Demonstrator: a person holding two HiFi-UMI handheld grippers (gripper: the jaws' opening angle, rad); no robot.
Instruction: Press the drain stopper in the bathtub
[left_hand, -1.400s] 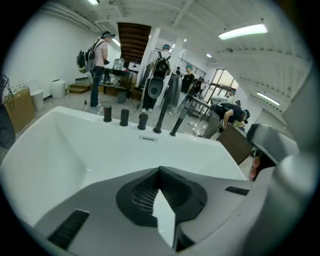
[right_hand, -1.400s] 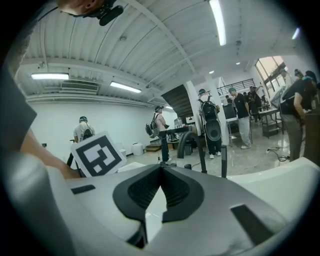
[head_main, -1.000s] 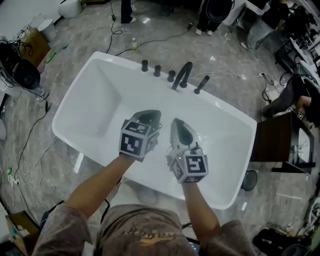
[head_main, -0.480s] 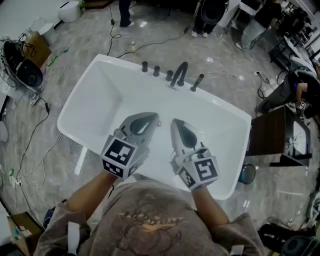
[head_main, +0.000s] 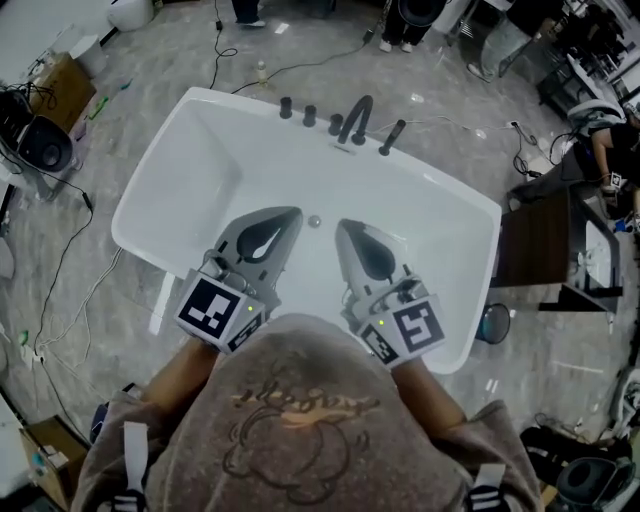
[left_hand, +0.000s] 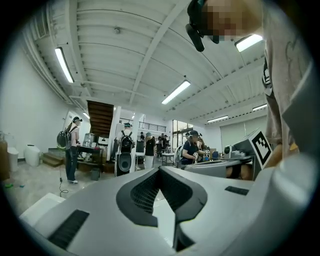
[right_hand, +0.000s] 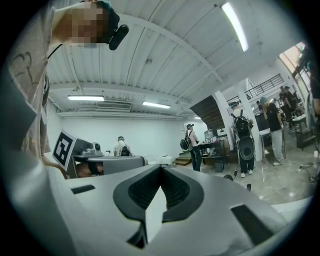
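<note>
Two tools, the left gripper (head_main: 288, 216) and the right gripper (head_main: 346, 230), each pressed together and empty, are pulling back toward the person, uncovering the drain stopper (head_main: 314, 221) lying between their tips on the bathtub (head_main: 132, 205) floor. Neither gripper is touching it, so the press is probably not under way.

Open workshop hall with a tub set up on the floor

A freestanding white bathtub (head_main: 200, 170) stands alone on a grey marbled floor (head_main: 130, 70) among loose cables (head_main: 62, 268), a cardboard box (head_main: 65, 80) and a dark cabinet (head_main: 535, 265). The gripper views show a high ribbed ceiling (left_hand: 115, 55) with strip lights (left_hand: 175, 92), a staircase (left_hand: 101, 117), a loudspeaker (left_hand: 124, 162) and people (left_hand: 192, 147) standing at tables.
</note>
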